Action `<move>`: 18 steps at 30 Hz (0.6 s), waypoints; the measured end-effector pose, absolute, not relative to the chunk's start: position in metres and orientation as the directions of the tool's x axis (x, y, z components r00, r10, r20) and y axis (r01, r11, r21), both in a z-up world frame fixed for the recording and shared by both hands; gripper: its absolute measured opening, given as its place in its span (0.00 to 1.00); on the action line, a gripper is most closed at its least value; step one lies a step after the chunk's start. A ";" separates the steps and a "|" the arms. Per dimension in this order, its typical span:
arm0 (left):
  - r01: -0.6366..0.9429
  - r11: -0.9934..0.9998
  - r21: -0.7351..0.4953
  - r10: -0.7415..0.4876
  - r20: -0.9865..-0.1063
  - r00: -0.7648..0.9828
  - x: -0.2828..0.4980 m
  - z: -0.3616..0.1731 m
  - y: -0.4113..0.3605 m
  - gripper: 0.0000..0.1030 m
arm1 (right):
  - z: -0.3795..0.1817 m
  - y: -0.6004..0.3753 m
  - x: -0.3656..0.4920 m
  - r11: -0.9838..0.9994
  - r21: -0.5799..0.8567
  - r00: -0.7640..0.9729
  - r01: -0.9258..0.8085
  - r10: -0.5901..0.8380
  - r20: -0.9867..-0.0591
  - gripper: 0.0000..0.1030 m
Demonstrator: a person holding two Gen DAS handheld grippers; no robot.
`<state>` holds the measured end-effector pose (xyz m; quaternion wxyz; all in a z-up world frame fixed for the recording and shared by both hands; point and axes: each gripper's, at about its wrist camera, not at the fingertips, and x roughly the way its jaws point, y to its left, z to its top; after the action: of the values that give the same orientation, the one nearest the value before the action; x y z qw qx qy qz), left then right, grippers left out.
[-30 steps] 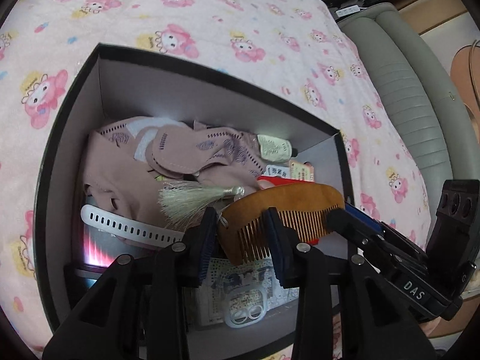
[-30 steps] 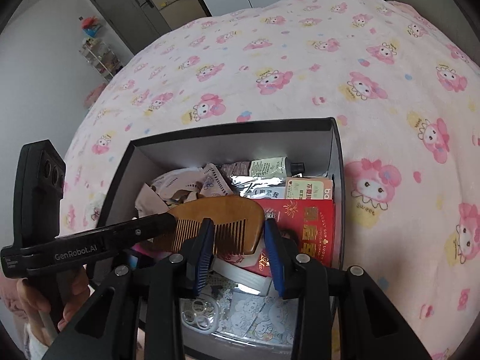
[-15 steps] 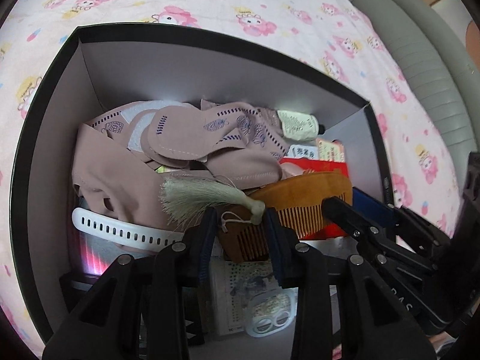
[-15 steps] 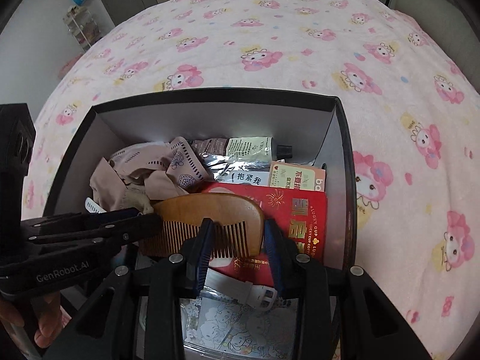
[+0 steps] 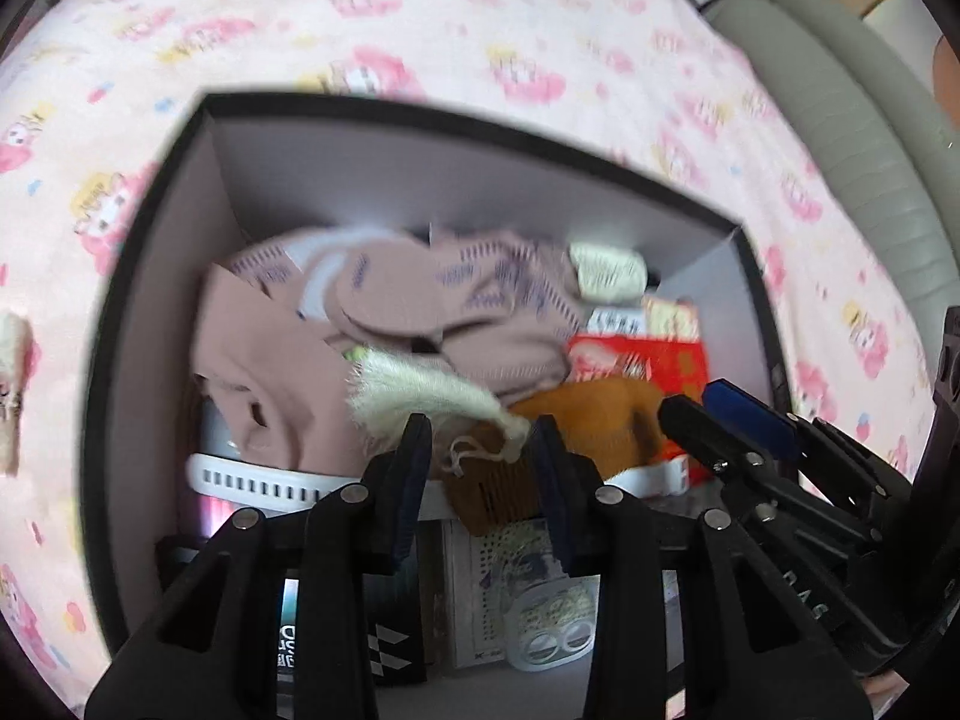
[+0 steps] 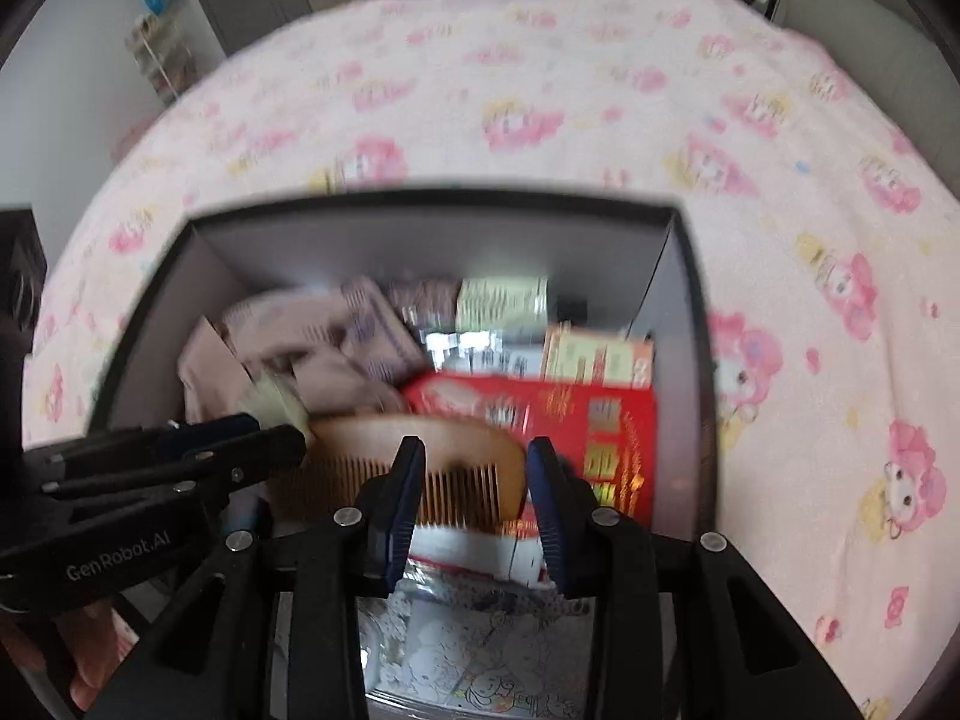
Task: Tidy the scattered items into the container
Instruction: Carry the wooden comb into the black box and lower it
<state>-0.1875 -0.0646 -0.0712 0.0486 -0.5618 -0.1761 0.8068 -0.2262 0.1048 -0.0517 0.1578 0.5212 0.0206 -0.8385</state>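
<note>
A black box [image 5: 150, 228] with grey inner walls sits on the bed and shows in the right wrist view [image 6: 684, 276] too. A wooden comb [image 5: 576, 426] with a cream tassel [image 5: 420, 390] lies inside on the pile, and it shows in the right wrist view [image 6: 420, 450]. My left gripper [image 5: 480, 480] is open just above the comb's tassel end. My right gripper [image 6: 477, 492] is open above the comb's other end. Neither gripper holds it. Both frames are motion-blurred.
The box holds pink fabric [image 5: 288, 354], a red packet [image 6: 576, 426], a white strap [image 5: 264, 480], small cartons [image 6: 594, 354] and printed sheets [image 6: 480, 648]. A pink cartoon blanket [image 6: 600, 108] surrounds it. A grey sofa [image 5: 840, 120] is at the right. A cream item [image 5: 12, 384] lies left of the box.
The comb was lowered into the box, and it now rests on the contents. Both grippers have drawn back and up a little from it.
</note>
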 end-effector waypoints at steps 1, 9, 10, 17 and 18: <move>0.121 -0.932 -0.342 0.274 -0.882 -0.382 -0.185 -0.067 -0.067 0.34 | -0.048 0.106 -0.225 -0.949 0.136 -0.423 0.283 -0.251 -0.871 0.30; 0.056 -0.949 -0.310 0.281 -0.914 -0.292 -0.201 -0.083 -0.035 0.32 | -0.069 0.100 -0.232 -0.948 0.157 -0.313 0.276 -0.243 -0.918 0.30; 0.060 -0.953 -0.297 0.269 -0.920 -0.287 -0.202 -0.085 -0.034 0.33 | -0.073 0.100 -0.232 -0.950 0.153 -0.298 0.273 -0.234 -0.926 0.30; 0.091 -0.943 -0.320 0.285 -0.917 -0.278 -0.207 -0.088 -0.040 0.34 | -0.081 0.102 -0.233 -0.949 0.167 -0.264 0.267 -0.238 -0.935 0.31; 0.083 -0.942 -0.325 0.288 -0.911 -0.295 -0.204 -0.083 -0.040 0.34 | -0.080 0.102 -0.233 -0.949 0.173 -0.261 0.263 -0.242 -0.934 0.31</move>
<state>-0.2045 -0.0401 -0.0832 0.0647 -0.5900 -0.1572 0.7893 -0.2334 0.1023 -0.0800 0.1590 0.5865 0.0087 -0.7941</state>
